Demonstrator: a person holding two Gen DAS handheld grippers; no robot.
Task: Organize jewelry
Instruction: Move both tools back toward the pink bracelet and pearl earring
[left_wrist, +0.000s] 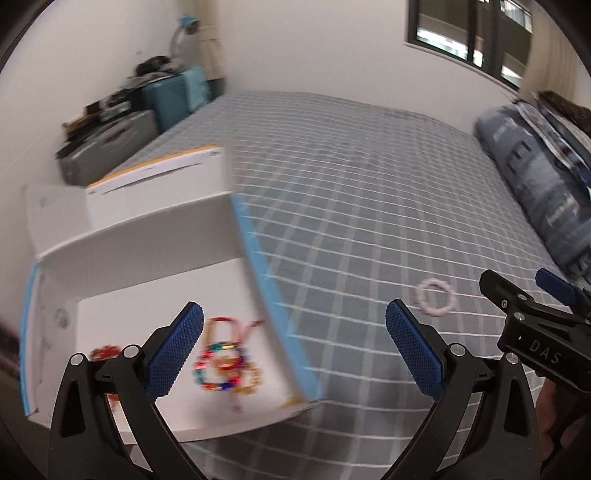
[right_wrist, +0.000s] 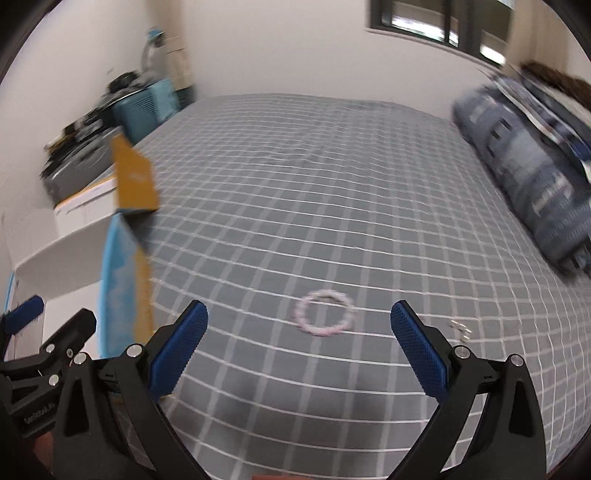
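Checked bedspread carries a pink bracelet just ahead of the right tongs, gaping and empty, likely lined up to collect it; left tongs, equally wide and empty, hover by the white box holding beaded pieces.

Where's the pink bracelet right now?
The pink bracelet lies loose on the checked bedspread, ahead between the open right tongs, right of the white box.

Your left gripper hangs spread wide at the white box. Colourful beaded jewelry lies inside it. A pink bracelet lies right of the box.
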